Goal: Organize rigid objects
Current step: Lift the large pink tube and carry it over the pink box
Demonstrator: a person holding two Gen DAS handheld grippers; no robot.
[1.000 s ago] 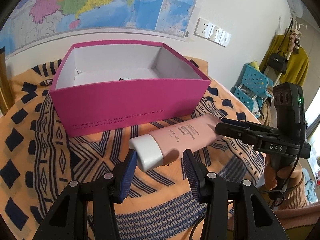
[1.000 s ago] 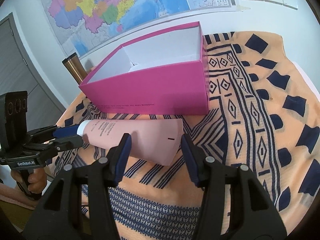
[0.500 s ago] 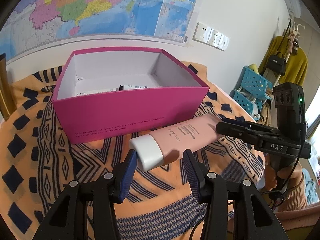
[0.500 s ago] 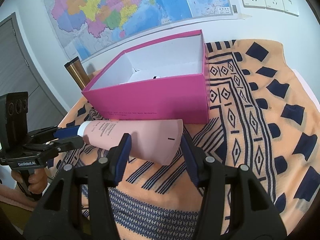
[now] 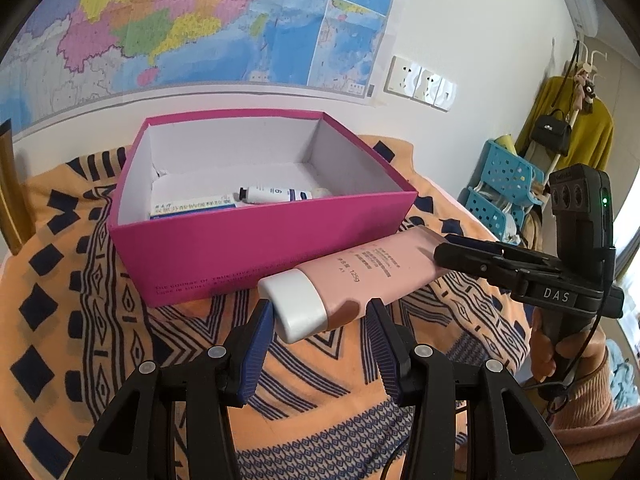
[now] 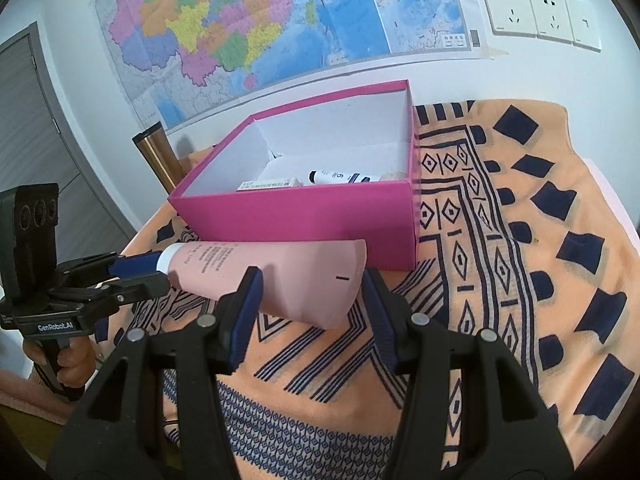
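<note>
A pink tube with a white cap [image 5: 352, 284] hangs in the air in front of the magenta box [image 5: 256, 244], held at both ends. My left gripper [image 5: 320, 320] is shut on its cap end. My right gripper [image 6: 308, 296] is shut on its flat crimped end [image 6: 320, 280]. The box is open at the top and holds a small white tube [image 5: 276, 194] and a flat carton [image 5: 192, 208]. In the right wrist view the box [image 6: 320, 216] stands just behind the tube.
An orange cloth with dark blue patterns [image 6: 520, 240] covers the table. A wall with a map [image 5: 200, 20] and sockets stands behind the box. A brass cylinder [image 6: 160, 156] stands at the table's far left. Blue baskets [image 5: 504, 184] stand to the right.
Both grippers have risen with the pink tube between them. The box's inside and its contents have come into view.
</note>
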